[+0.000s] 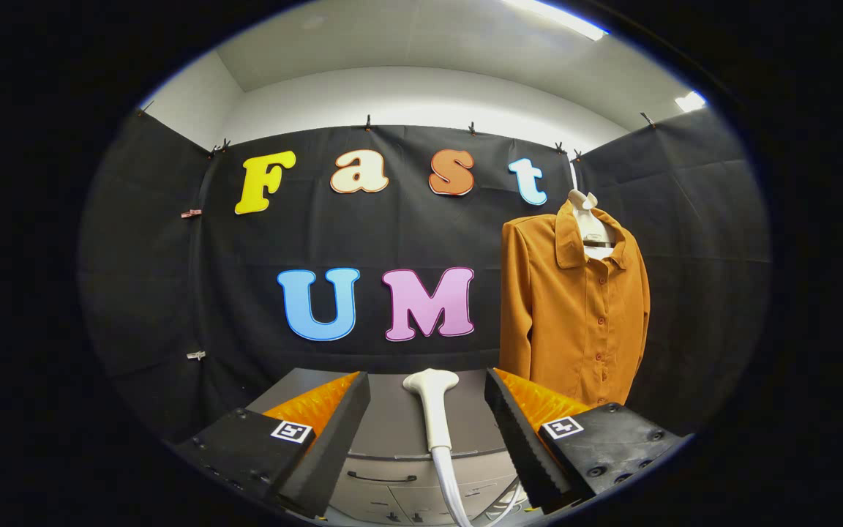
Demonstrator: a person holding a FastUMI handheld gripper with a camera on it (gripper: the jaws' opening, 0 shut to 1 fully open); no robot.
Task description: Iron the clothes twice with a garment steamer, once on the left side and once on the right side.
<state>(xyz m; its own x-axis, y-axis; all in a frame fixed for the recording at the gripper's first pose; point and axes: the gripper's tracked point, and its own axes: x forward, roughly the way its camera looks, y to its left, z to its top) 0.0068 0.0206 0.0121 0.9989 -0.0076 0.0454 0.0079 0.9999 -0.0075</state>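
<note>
A white garment steamer head [432, 406] lies on a grey cabinet top [392, 424], its flared nozzle pointing away and its white hose [451, 490] trailing down over the front edge. My gripper [427, 399] is open, with the steamer handle lying between the two fingers and neither finger touching it. An orange-brown buttoned shirt [575, 307] hangs on a white hanger [586, 212] against the booth wall, beyond the fingers and to the right.
The grey cabinet has a drawer with a dark handle [381, 479] on its front, below the steamer. Black cloth walls close the booth behind and on both sides.
</note>
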